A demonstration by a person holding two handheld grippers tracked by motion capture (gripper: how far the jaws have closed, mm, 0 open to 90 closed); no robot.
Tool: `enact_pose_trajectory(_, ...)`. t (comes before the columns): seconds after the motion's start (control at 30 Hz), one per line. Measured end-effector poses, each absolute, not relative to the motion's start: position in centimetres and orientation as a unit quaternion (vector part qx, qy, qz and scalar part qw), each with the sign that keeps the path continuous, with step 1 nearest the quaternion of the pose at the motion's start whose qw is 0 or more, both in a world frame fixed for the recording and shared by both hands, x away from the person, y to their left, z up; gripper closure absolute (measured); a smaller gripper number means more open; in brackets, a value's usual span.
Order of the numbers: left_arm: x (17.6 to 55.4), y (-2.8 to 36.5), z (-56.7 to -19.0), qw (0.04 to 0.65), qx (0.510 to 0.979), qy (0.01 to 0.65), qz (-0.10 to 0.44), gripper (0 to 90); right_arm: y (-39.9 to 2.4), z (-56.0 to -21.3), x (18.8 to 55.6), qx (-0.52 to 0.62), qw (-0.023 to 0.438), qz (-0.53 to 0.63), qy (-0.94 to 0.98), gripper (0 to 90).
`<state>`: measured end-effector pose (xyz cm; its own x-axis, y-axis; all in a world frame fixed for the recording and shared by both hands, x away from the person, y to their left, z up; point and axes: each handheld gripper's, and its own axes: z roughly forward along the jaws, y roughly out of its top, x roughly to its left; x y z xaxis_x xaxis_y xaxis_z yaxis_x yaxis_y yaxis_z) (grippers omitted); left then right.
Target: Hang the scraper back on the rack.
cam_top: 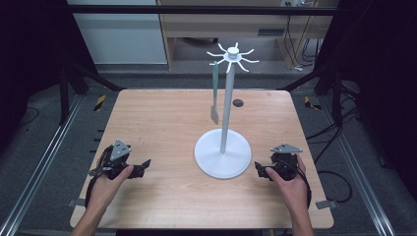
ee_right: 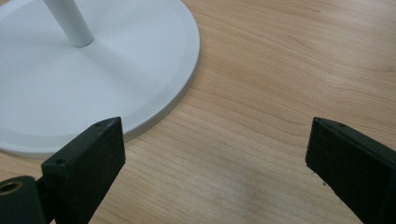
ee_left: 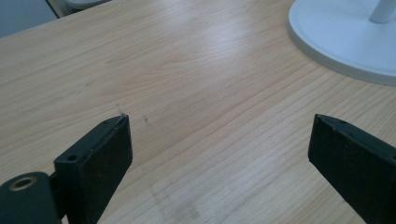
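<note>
I have one white stand [cam_top: 223,156] at the table's middle, and one green spatula [cam_top: 215,93] hanging from a hook just left of its pole, long axis vertical, blade down. My left gripper [cam_top: 143,165] rests left of the stand's base, jaws spread and empty; my right gripper [cam_top: 260,169] sits just right of the base, likewise spread and empty. The spatula lies up and beyond both grippers, which look about equally near. Two grippers, one spatula.

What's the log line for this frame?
left gripper: open, empty | right gripper: open, empty | spatula: hanging on white stand | table: wood
</note>
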<state>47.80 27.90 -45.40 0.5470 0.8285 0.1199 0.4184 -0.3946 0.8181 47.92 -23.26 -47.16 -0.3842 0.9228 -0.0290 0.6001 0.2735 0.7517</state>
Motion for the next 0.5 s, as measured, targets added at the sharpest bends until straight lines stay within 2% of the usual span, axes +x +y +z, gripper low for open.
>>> enact_pose_trajectory(0.5, 47.6, 28.5, -47.2, 0.334, 0.815, 0.397, 0.257, 5.8, -23.2, -47.4, 48.0, 0.504, 0.23, 0.327, 0.766, 5.5)
